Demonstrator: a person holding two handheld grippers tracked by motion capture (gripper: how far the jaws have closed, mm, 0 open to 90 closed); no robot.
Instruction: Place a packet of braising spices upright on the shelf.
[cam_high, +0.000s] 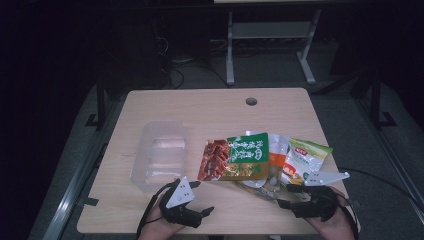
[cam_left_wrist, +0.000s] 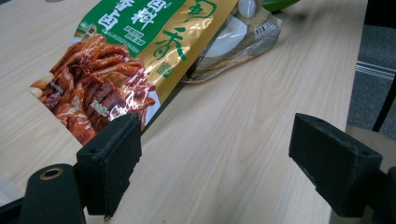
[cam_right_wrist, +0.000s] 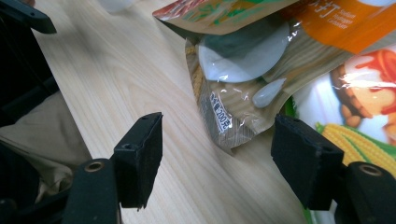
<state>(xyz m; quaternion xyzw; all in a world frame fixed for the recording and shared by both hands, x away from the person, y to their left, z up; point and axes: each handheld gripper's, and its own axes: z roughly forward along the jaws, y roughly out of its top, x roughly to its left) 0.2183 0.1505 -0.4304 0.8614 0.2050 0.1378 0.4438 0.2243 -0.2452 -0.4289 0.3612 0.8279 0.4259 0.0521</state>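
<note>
While both hands rest at the near edge of the worktop (cam_high: 150, 210), the left claw (cam_high: 192, 200) stands spread with nothing between its jaws, near the corner of the green-and-gold snack bag (cam_high: 235, 157). The right claw (cam_high: 286, 196) is also spread and holds nothing; the clear noodle packet (cam_right_wrist: 238, 93) lies just in front of it. Beside that packet lies the corn snack bag (cam_high: 305, 157), partly on top of it. Farther left stands a clear plastic container (cam_high: 160, 152), well apart from both claws.

Four snack packets (cam_high: 248, 156), one clear tub (cam_high: 161, 154)
</note>
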